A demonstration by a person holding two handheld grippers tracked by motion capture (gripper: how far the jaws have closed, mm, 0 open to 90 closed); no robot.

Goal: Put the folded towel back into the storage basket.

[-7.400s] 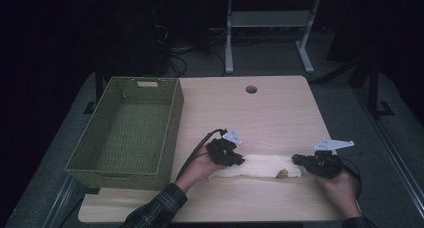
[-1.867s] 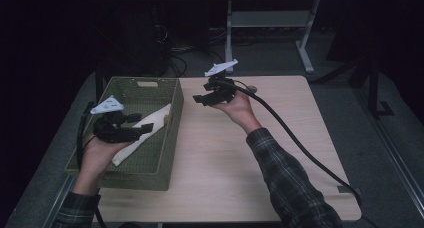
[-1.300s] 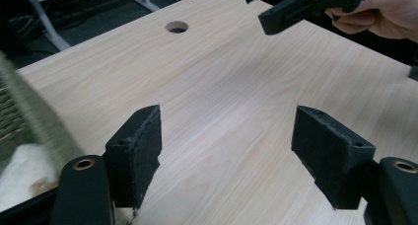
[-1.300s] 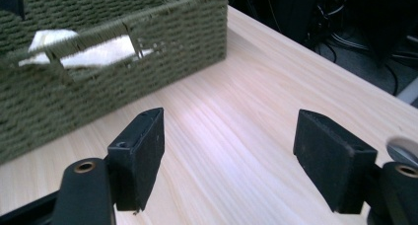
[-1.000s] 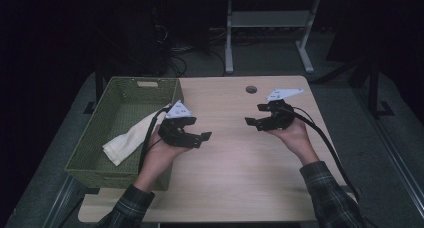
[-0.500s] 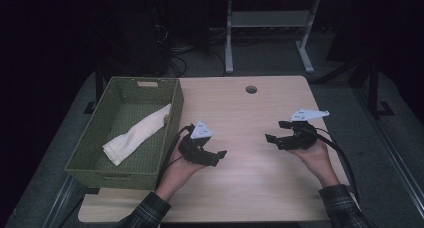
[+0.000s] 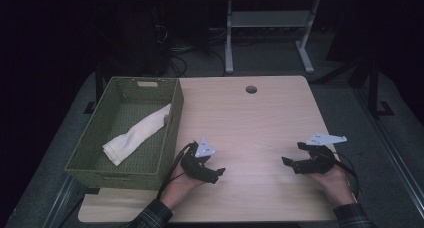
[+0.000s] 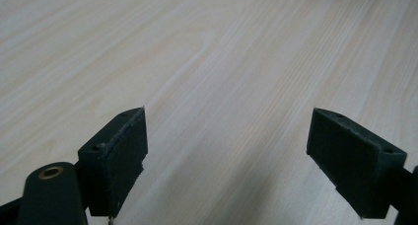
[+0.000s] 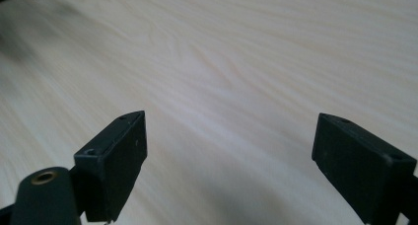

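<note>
A basket [image 7: 125, 133] sits at the table's [image 7: 260, 118] left edge with a towel [image 7: 137, 133] in it. My left claw [image 7: 216, 174] rests near-left, my right claw [image 7: 292, 155] near-right.

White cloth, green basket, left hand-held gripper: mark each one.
white cloth [image 7: 136, 136], high view, middle of the rolled fabric.
green basket [image 7: 173, 119], high view, its right wall.
left hand-held gripper [image 7: 218, 174], high view, between its fingertips.

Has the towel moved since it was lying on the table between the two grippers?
Yes. The towel went left off the table and now lies diagonally inside the green basket at the table's left edge.
</note>
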